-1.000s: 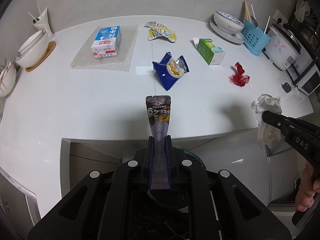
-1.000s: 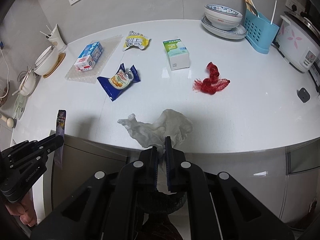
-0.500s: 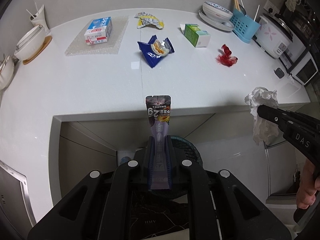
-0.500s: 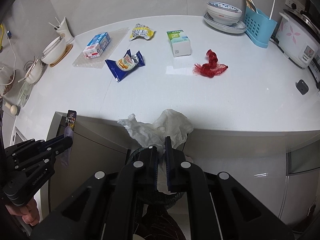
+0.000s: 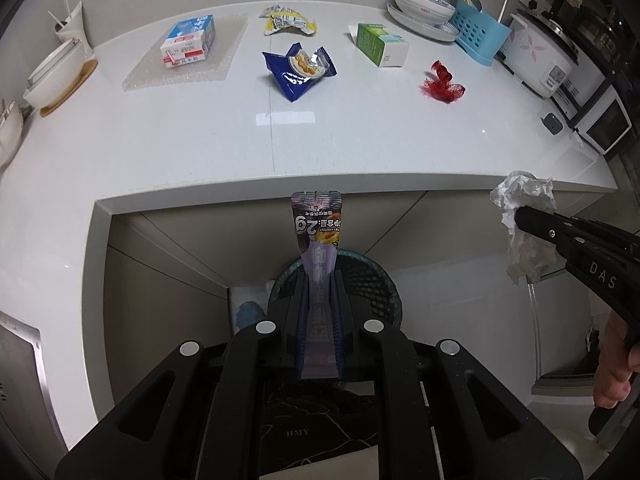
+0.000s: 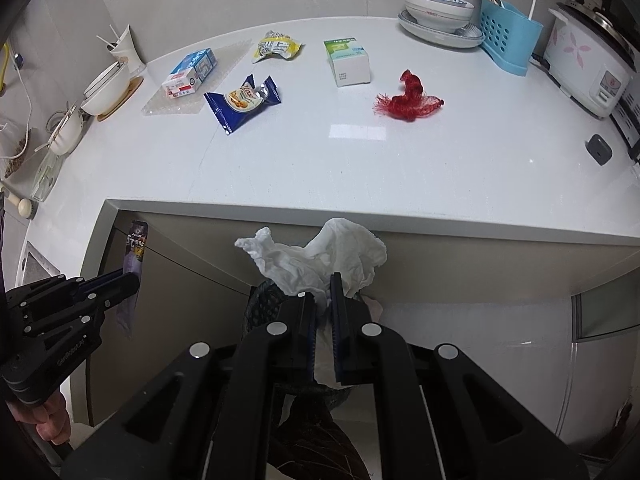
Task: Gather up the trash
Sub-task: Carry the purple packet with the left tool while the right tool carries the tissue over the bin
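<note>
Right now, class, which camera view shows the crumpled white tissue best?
The right wrist view: the crumpled white tissue sits centre frame, spread wide, pinched in the right gripper. The left wrist view shows the same tissue only small at the right edge, seen side-on and partly hidden by the gripper's fingers.

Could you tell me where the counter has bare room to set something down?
The front half of the counter is bare, between the blue snack wrapper, the red net and the edge. The back is crowded with cartons, bowls and the rice cooker.
</note>
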Demonstrator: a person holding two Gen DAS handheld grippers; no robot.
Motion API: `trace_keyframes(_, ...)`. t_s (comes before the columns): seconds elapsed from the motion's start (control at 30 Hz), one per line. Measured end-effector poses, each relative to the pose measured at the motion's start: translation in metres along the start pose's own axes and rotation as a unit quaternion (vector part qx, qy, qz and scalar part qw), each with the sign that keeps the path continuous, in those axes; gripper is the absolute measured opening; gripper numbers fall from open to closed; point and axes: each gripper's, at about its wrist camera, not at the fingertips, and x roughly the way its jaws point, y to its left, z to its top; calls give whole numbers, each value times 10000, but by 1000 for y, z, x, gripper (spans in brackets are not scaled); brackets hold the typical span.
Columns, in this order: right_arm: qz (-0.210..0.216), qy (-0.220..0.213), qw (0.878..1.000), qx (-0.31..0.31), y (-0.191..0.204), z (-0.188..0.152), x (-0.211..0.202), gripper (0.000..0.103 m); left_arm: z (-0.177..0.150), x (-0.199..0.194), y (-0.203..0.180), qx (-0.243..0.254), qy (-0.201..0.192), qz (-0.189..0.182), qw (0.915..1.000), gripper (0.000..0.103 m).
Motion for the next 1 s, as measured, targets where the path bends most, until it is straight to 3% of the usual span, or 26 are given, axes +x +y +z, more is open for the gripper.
trace_keyframes(0.37,51,-100,9999,66,-5,-20,26,5,-11,28,8,-108,116,-209,9997,10)
trace_keyframes(0.6,68,102,9998,137,-9,-31,53,5,-16,44,9,-135,52,-195,9997,10)
trace_keyframes(1.0,-26,453,9986,269,-23,-46,96,5,-28,84,12,-252,345,-179,9989,10)
